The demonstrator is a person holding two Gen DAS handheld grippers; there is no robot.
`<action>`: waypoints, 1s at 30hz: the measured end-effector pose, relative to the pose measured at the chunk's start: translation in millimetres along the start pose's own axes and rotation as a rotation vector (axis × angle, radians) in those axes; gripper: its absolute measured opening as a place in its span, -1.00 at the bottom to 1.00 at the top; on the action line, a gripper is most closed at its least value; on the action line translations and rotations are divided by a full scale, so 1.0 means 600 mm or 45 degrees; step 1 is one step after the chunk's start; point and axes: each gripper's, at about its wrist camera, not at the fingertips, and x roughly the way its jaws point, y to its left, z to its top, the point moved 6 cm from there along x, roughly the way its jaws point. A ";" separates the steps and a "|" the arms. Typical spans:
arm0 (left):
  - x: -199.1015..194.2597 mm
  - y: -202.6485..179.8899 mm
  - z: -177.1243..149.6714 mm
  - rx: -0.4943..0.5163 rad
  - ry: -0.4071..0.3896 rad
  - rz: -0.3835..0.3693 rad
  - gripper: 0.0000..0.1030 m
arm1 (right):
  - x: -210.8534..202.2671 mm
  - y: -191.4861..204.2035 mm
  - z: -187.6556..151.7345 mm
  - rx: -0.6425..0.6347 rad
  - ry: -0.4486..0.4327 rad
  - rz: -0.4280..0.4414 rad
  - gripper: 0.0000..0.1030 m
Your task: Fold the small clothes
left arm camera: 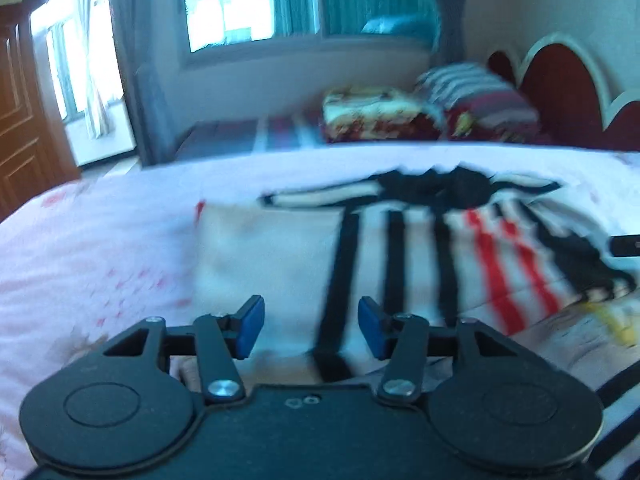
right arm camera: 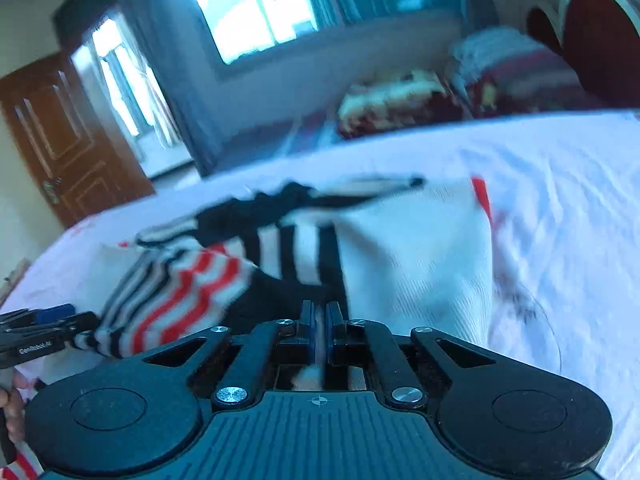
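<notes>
The striped shirt lies on the pink bedsheet, partly folded, one side bunched up. More folds look needed. The right gripper pinches its near edge tight. The left gripper stands open and empty. There is bare sheet all around the shirt.

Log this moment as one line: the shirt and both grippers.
striped shirt: flat on pink bedsheet | left gripper: open, over shirt hem | right gripper: shut on shirt fabric

One striped garment, two grippers, one bed, two pillows, one door.
</notes>
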 end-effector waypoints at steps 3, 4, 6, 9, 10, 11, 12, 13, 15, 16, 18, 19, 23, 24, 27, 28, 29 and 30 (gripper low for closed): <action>0.018 -0.027 -0.016 0.010 0.074 -0.016 -0.01 | 0.020 0.023 -0.016 -0.079 0.072 0.049 -0.91; 0.028 -0.027 -0.024 -0.007 0.095 -0.004 0.02 | 0.034 0.028 -0.030 -0.129 0.116 0.032 -0.92; 0.035 -0.012 -0.026 -0.123 0.097 -0.024 0.09 | 0.037 0.033 -0.034 -0.188 0.084 0.019 -0.92; 0.036 -0.015 -0.025 -0.087 0.103 -0.006 0.13 | 0.039 0.036 -0.035 -0.191 0.098 0.006 -0.92; 0.034 -0.016 -0.026 -0.075 0.100 0.002 0.13 | 0.039 0.039 -0.037 -0.203 0.094 -0.002 -0.92; 0.034 -0.016 -0.027 -0.076 0.098 0.003 0.13 | 0.043 0.042 -0.040 -0.223 0.089 -0.011 -0.92; 0.034 -0.016 -0.027 -0.083 0.099 0.001 0.13 | 0.043 0.044 -0.042 -0.236 0.084 -0.018 -0.92; 0.034 -0.016 -0.026 -0.083 0.102 0.002 0.13 | 0.043 0.045 -0.042 -0.240 0.082 -0.022 -0.92; 0.030 -0.016 -0.027 -0.073 0.105 0.010 0.13 | 0.044 0.046 -0.044 -0.245 0.085 -0.029 -0.92; 0.030 -0.016 -0.026 -0.069 0.107 0.012 0.13 | 0.044 0.047 -0.043 -0.246 0.089 -0.033 -0.92; 0.031 -0.018 -0.021 -0.057 0.118 0.018 0.13 | 0.044 0.049 -0.040 -0.238 0.102 -0.045 -0.91; 0.028 -0.020 -0.017 -0.053 0.129 0.026 0.12 | 0.038 0.052 -0.036 -0.239 0.116 -0.060 -0.91; -0.019 -0.026 -0.012 -0.030 0.094 0.010 0.10 | -0.020 0.073 -0.034 -0.217 0.079 -0.046 -0.90; -0.034 -0.026 -0.016 -0.027 0.086 0.001 0.10 | -0.032 0.077 -0.038 -0.205 0.082 -0.046 -0.90; -0.079 -0.024 -0.033 -0.010 0.075 -0.018 0.10 | -0.073 0.097 -0.057 -0.196 0.076 -0.044 -0.90; -0.095 -0.023 -0.039 -0.005 0.074 -0.023 0.10 | -0.086 0.103 -0.064 -0.196 0.078 -0.051 -0.90; -0.110 -0.020 -0.046 -0.002 0.074 -0.024 0.10 | -0.098 0.107 -0.071 -0.192 0.076 -0.054 -0.90; -0.125 -0.016 -0.053 -0.003 0.071 -0.029 0.10 | -0.111 0.111 -0.077 -0.180 0.073 -0.056 -0.90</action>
